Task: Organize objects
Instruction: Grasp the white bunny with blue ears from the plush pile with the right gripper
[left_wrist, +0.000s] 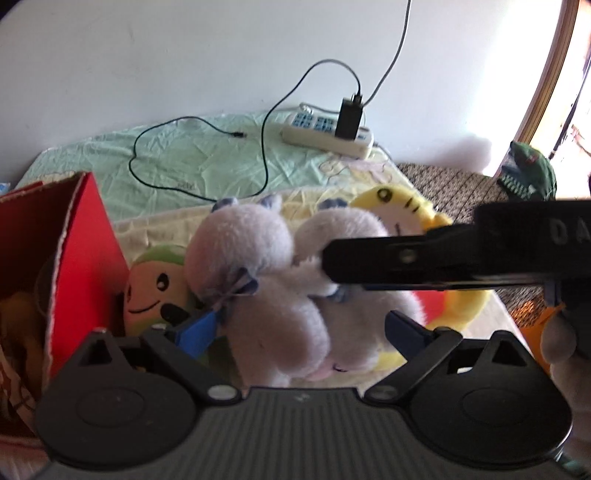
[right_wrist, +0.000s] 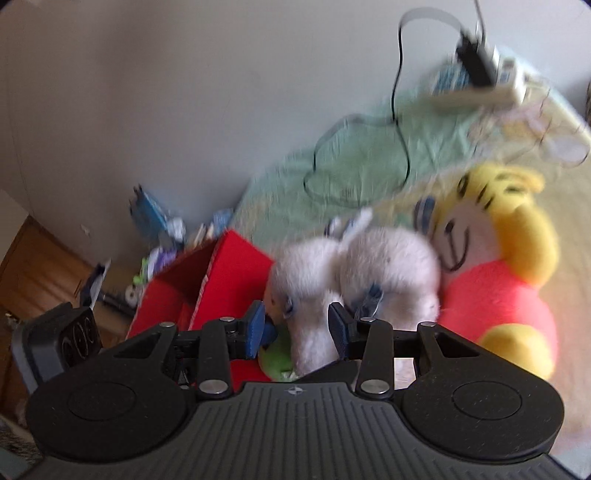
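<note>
The pale lilac plush toy (left_wrist: 280, 295) was seen in the lower middle of the left wrist view, lying directly between the blue pads of the left gripper (left_wrist: 301, 328). Those fingers were spread wide, and no contact with the fur could be made out on either side.

The right gripper (left_wrist: 424, 258) was seen entering from the right edge of that view, and its tip appeared pressed into the toy's upper part. In the blurred right wrist view its blue fingers (right_wrist: 258, 328) were set at a moderate gap astride a limb of the same toy; whether the limb was truly pinched could not be told.

The toy's long axis ran from the bottom centre toward the upper middle of the left view. The red box (left_wrist: 74, 258), open at the left edge, lay just beside it, so a short leftward carry was judged to be required.
</note>
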